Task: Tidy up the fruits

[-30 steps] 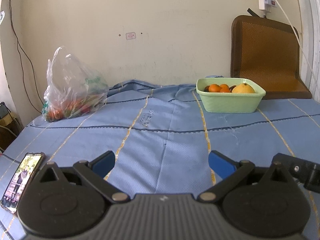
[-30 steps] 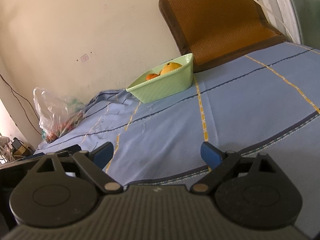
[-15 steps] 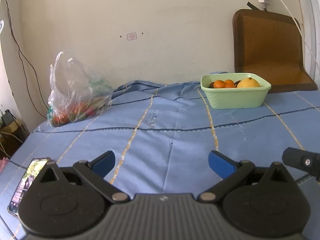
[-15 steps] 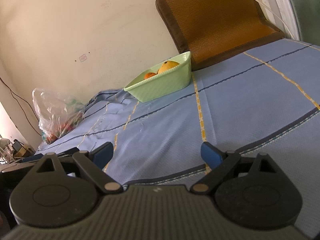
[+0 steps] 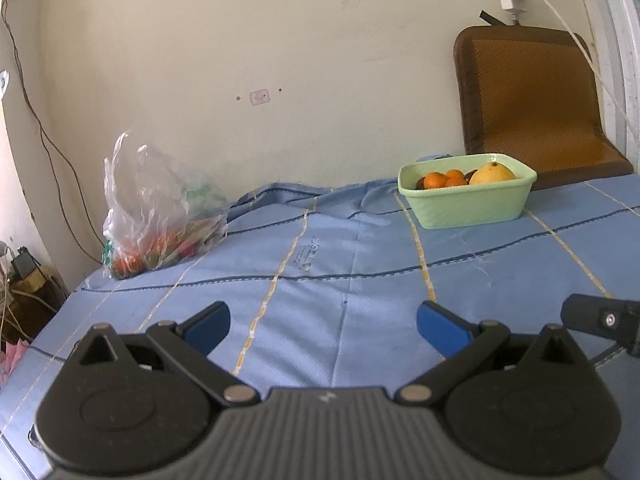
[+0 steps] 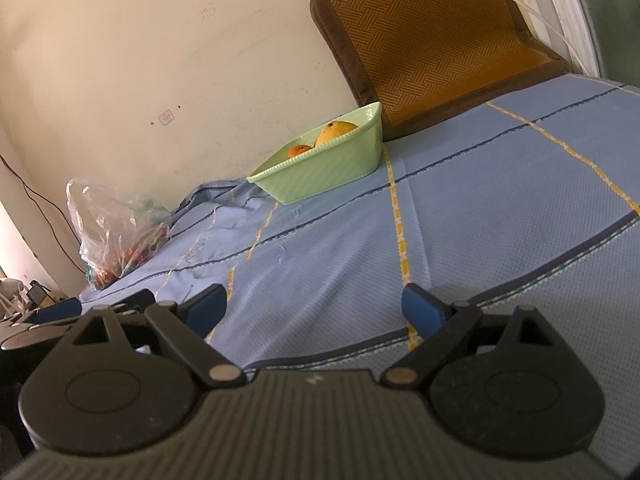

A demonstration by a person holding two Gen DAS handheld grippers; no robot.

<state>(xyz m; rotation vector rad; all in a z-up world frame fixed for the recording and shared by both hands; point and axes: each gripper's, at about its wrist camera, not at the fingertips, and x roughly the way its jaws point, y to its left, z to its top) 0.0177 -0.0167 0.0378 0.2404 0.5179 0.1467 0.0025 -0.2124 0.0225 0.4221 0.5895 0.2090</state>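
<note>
Two claws hover low over a blue checked cloth, both spread wide and empty, and neither is close to any fruit yet.

Far to the left, against the wall, a clear plastic bag (image 5: pixel 160 216) slumps on the cloth with red and orange produce showing through its crumpled sides; what each piece is I cannot tell through the film. From the right wrist view the same bag (image 6: pixel 116 232) sits at the far left edge of the surface, well apart from everything else.

Nearer, the left claw (image 5: pixel 323 322) hangs over bare cloth (image 5: pixel 360 264), its blue pads far apart with nothing between them. Just to its right a black part of the other tool pokes into view.

The right claw (image 6: pixel 314 311) is likewise wide and holds nothing, tilted so the surface slopes across its view.

Farther right and back, a pale green basin (image 5: pixel 468 200) stands on the cloth near the wall, already holding several small oranges (image 5: pixel 436 180), a large yellow mango-like fruit (image 5: pixel 492 173) and something dark I cannot name. A brown woven cushion (image 5: pixel 532 108) leans on the wall just behind it.

My guess is the job is partly done: some fruit is in the basin, while the bag looks full, so its contents probably have to be carried over.
</note>
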